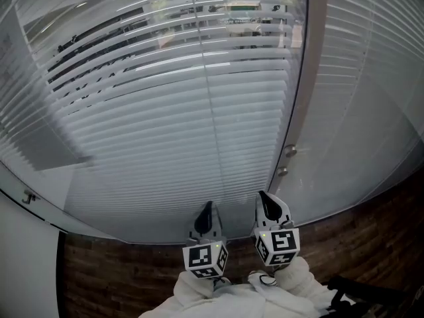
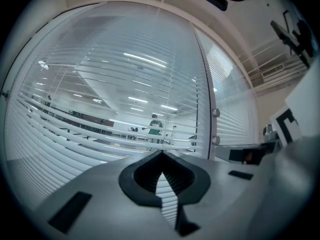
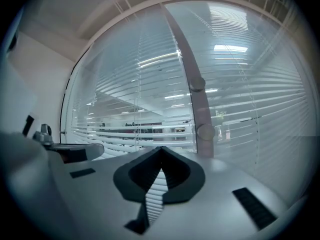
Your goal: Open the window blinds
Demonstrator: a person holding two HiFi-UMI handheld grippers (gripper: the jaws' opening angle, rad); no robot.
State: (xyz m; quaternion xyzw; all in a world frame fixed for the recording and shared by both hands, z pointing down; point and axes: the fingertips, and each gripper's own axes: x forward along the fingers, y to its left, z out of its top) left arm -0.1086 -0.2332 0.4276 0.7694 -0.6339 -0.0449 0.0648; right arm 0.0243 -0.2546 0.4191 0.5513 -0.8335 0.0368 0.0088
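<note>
Facing left gripper [image 1: 207, 208] and right gripper [image 1: 264, 197] jaws, blinds [image 1: 172, 131] hang ahead.

White blinds [image 1: 165, 131], finely striped by horizontal slats. Grey post [image 1: 301, 78] with silvery round knobs [image 1: 290, 151]. Brown floor [image 1: 126, 270] in a brick-like pattern. Black-and-white square markers on pale grey left tongs [image 1: 207, 209] and right tongs [image 1: 265, 199], black inside. White sleeves [image 1: 218, 300]. Green top on a far person [image 2: 155, 126].

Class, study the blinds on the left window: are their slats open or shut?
Partly open. The upper slats are tilted, showing the room beyond; the lower slats lie closed and block the view.
</note>
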